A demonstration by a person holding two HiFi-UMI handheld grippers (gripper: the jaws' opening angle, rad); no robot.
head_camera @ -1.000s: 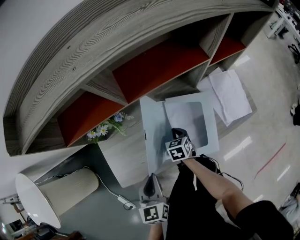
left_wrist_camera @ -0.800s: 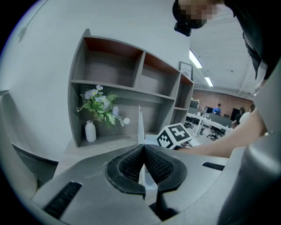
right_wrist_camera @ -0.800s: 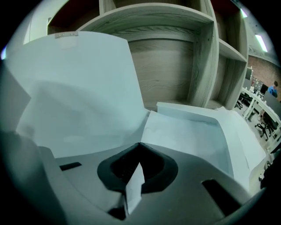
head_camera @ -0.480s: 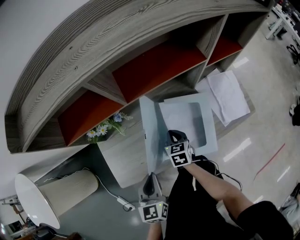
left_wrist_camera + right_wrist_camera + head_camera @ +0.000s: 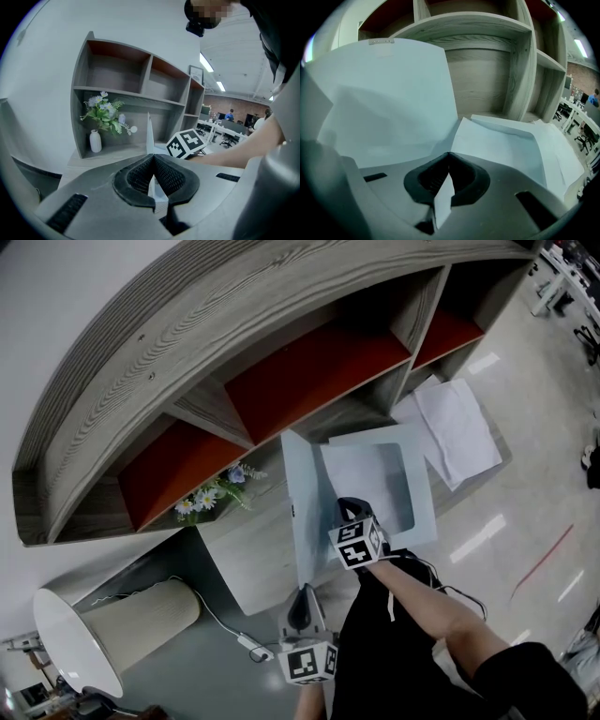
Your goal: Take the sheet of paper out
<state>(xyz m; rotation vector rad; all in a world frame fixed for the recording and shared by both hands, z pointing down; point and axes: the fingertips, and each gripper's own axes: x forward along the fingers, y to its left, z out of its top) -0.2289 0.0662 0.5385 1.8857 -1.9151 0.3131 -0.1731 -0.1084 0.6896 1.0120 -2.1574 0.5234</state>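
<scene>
A pale blue folder lies opened on the wooden desk top under the shelves. Its cover stands upright at the left. My left gripper is shut on the cover's near edge, which shows edge-on between the pads. A white sheet of paper lies in the open folder. My right gripper is shut on the sheet's near corner. In the right gripper view the white sheet runs out from the jaws, and its pinched corner hangs below the pads.
A curved wooden shelf unit with red back panels rises behind the folder. A small vase of flowers stands to the folder's left. Loose white papers lie at the right. A lamp and a cable sit at lower left.
My right gripper has shifted a little with the sheet's corner in it, and the sheet moved slightly with it. The left gripper has kept still on the cover.
</scene>
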